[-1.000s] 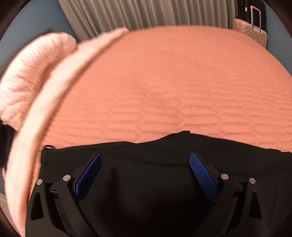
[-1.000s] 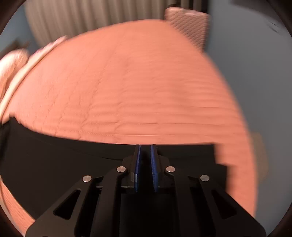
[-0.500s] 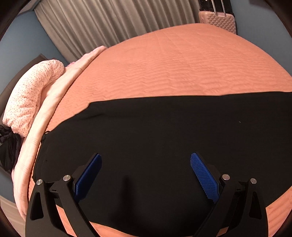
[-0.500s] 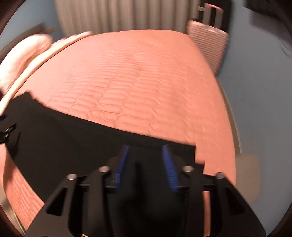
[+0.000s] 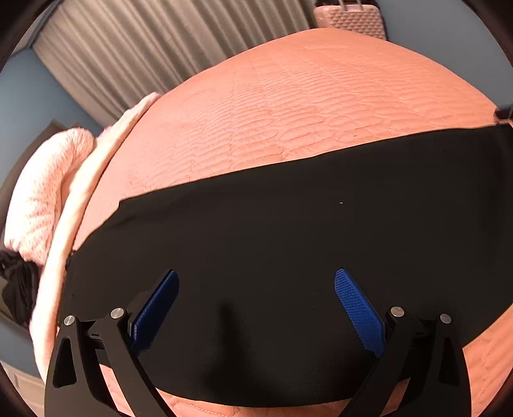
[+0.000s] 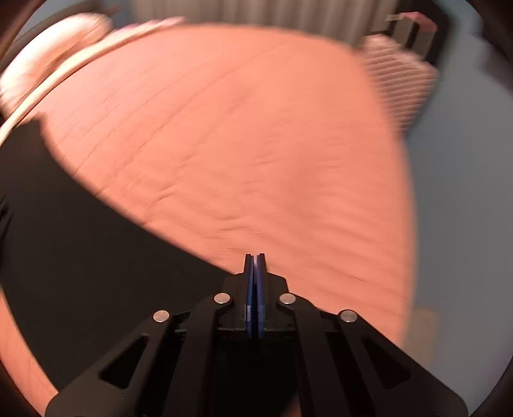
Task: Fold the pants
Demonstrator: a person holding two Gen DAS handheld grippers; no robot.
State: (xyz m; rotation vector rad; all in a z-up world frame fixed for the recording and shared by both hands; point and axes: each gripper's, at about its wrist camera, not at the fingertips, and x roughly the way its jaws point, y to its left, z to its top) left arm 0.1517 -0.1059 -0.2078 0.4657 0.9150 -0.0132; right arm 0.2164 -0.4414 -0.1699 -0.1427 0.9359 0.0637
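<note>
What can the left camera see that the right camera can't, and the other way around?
Only the left wrist view shows the left gripper, wide open above the black pants, and a dark bundle at the left edge, beside the speckled pillow.

Only the right wrist view shows the right gripper, with its blue pads pressed together. It is blurry, so I cannot tell if cloth is pinched between them.

Both show the pants lying flat on the orange bedspread, the grey curtain and the pink suitcase.
</note>
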